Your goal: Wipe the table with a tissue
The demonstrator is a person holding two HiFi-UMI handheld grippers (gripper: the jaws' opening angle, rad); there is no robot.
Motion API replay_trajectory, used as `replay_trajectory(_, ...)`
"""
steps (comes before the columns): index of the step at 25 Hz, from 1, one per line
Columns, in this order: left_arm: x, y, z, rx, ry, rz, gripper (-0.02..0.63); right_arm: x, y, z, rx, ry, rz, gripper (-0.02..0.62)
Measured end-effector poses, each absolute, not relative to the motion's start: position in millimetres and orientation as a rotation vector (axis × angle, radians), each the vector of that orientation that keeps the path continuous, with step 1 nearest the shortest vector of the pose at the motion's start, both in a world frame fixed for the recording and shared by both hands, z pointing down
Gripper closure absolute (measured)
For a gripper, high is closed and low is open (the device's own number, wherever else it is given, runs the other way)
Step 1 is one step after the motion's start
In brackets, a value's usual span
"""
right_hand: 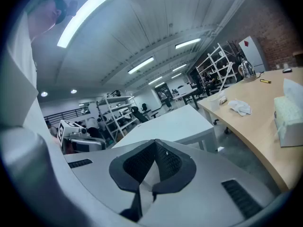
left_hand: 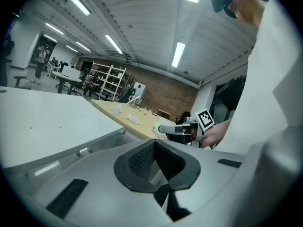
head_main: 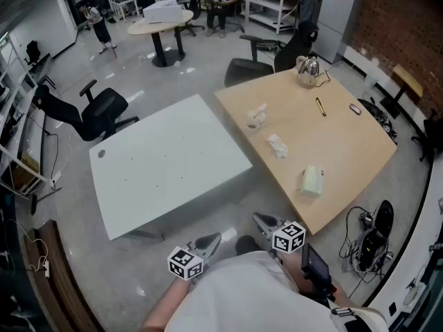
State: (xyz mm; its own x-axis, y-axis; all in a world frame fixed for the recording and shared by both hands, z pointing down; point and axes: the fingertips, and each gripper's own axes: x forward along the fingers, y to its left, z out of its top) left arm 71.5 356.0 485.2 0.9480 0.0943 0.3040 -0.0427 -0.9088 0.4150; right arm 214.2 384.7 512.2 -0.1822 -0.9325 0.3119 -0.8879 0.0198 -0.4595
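This is a large open lab or office workspace; a brick wall [head_main: 405, 16] stands at 2 o'clock, metal shelves [head_main: 268, 7] at 1 o'clock, a round table [head_main: 160, 25] at 11 o'clock, a black office chair [head_main: 102, 111] at 10 o'clock; strip lights [left_hand: 179, 54] run along the ceiling.

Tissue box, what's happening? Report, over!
Left hand-held gripper shut, empty; right hand-held gripper shut, empty. Pale rectangular tissue box untouched on light wooden table, apart from both. Path looks clear.

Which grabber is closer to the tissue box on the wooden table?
Right. The right gripper hangs just off the wooden table's near edge, down-left of the tissue box. The left gripper sits farther left.
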Motion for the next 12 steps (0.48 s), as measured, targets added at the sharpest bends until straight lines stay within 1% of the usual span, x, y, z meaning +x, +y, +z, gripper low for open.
replay_trajectory(4,119.1,300.9,478.8,2.700,0.014,0.401,0.600,263.8,322.8,500.2,-1.997,2.229,-0.827,0.580)
replay_trajectory(12,175.8,241.0,470.5,2.690,0.000,0.405,0.600,333.9,270.1,508.4,-2.045,2.221,-0.878,0.579)
